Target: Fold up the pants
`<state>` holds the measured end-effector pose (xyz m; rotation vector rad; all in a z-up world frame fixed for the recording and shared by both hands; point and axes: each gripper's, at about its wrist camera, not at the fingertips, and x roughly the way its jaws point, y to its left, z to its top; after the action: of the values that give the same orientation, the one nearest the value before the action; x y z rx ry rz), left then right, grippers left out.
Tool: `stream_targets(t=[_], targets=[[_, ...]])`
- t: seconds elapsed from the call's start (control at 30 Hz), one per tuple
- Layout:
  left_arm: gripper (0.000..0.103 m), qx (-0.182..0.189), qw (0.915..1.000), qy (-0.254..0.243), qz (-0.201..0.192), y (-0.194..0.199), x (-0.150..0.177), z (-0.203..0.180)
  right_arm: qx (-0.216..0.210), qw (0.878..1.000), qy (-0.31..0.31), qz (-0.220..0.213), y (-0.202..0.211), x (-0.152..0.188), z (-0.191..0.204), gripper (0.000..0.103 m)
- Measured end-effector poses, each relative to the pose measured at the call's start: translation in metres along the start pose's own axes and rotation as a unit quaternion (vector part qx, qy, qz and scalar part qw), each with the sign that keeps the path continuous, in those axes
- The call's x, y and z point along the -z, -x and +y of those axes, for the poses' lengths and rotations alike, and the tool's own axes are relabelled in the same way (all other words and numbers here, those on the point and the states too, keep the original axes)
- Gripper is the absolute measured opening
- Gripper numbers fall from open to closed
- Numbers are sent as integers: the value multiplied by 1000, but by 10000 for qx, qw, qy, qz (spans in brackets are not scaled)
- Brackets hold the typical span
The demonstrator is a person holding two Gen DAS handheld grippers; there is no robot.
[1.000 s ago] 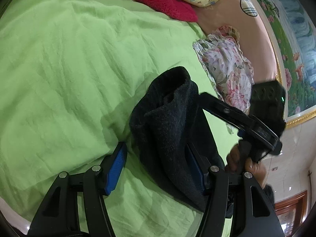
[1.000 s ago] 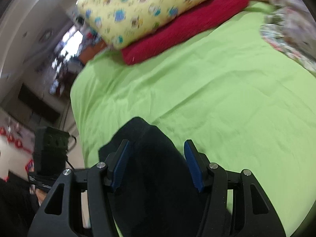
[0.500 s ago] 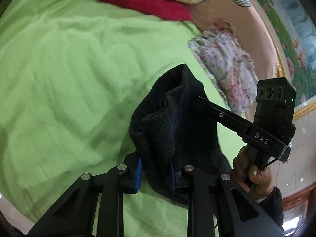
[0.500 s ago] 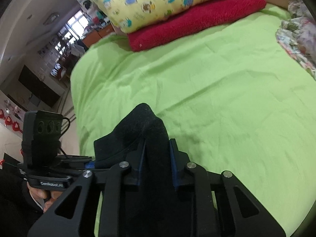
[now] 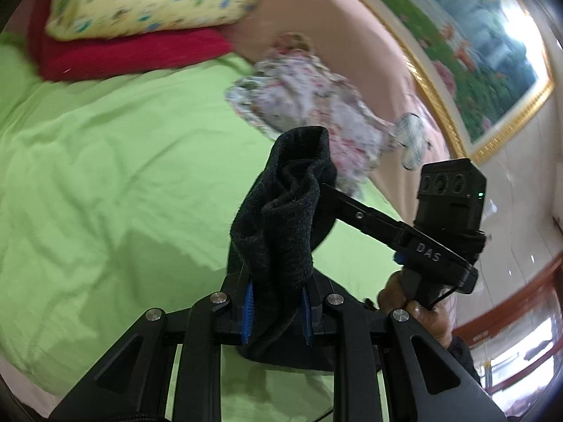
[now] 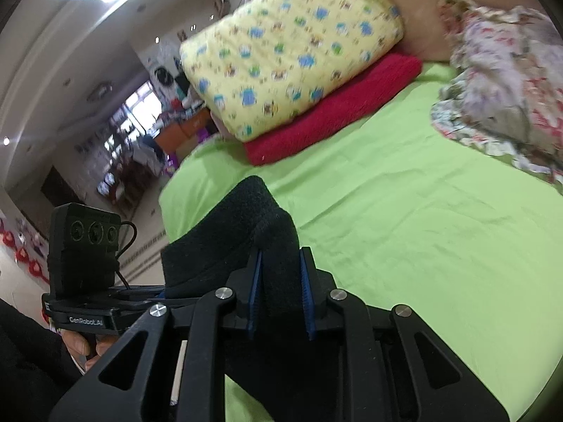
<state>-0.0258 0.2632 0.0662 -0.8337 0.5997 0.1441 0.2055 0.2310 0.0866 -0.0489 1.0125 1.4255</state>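
Observation:
The black pants (image 5: pixel 281 225) hang bunched between both grippers, lifted off the green bed sheet (image 5: pixel 105 183). My left gripper (image 5: pixel 276 311) is shut on the pants, its blue pads pressing the fabric from both sides. My right gripper (image 6: pixel 279 297) is shut on another part of the black pants (image 6: pixel 242 225). The right gripper's body (image 5: pixel 447 211) shows in the left wrist view, its fingers buried in the cloth. The left gripper's body (image 6: pixel 82 246) shows at the left of the right wrist view.
A yellow patterned pillow (image 6: pixel 288 52) lies on a red folded blanket (image 6: pixel 337 109) at the head of the bed. A floral cloth (image 6: pixel 506 81) lies by the pink headboard (image 5: pixel 352 49). The bed's edge (image 6: pixel 165 204) drops off to the left.
Both grippers closed on the black pants and raised them off the sheet. The cameras tilted up toward the pillows and headboard.

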Motion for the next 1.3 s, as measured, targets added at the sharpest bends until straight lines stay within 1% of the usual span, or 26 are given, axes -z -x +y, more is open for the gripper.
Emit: stream_targets(t=[0.23, 0.57, 0.7, 0.97, 1.1, 1.3], targets=[[20, 212, 9984, -518, 118, -5, 13, -52, 75, 9976, -255, -632, 52, 19, -3, 20], [20, 481, 9917, -1107, 438, -28, 38, -115, 196, 9902, -631, -1231, 113, 55, -20, 20], [20, 607, 9866, -1383, 620, -45, 51, -144, 271, 9847, -799, -1525, 140, 75, -30, 20], [20, 822, 9755, -1766, 1025, -78, 82, -190, 368, 9724, -1184, -1976, 186, 117, -51, 20], [21, 835, 9691, -1966, 1231, -96, 100, -210, 462, 9666, -1355, -2124, 204, 140, -62, 20], [21, 798, 9613, -2149, 1531, -129, 122, -229, 596, 9582, -1656, -2254, 223, 174, -81, 20]])
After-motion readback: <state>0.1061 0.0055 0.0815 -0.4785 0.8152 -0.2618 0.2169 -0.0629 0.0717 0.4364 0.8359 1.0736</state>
